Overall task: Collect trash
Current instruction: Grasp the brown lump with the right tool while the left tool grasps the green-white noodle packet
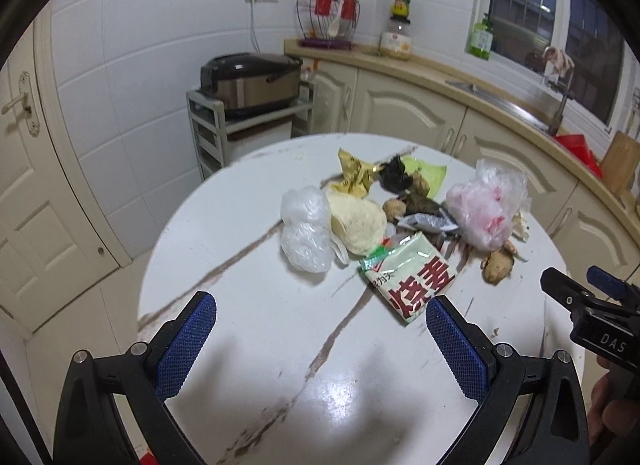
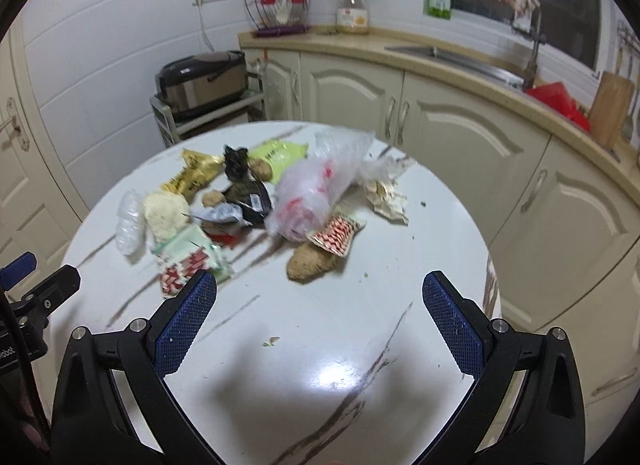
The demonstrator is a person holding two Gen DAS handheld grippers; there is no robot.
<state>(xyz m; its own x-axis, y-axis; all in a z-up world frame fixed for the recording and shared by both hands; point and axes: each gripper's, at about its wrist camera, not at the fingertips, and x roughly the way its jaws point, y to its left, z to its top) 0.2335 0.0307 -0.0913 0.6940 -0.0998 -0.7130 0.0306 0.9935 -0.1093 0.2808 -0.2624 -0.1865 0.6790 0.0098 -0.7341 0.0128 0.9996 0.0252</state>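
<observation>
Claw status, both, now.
Left claw: open, holding nothing, above the table.
Right claw: open, holding nothing, short of the trash pile.

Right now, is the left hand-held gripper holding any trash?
No: the left hand-held gripper is open and empty above the round white marble-veined table.

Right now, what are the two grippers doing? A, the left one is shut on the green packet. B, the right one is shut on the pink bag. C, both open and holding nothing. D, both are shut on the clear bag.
C: the left gripper and right gripper each have their fingers spread wide over bare table, short of the trash pile.
</observation>
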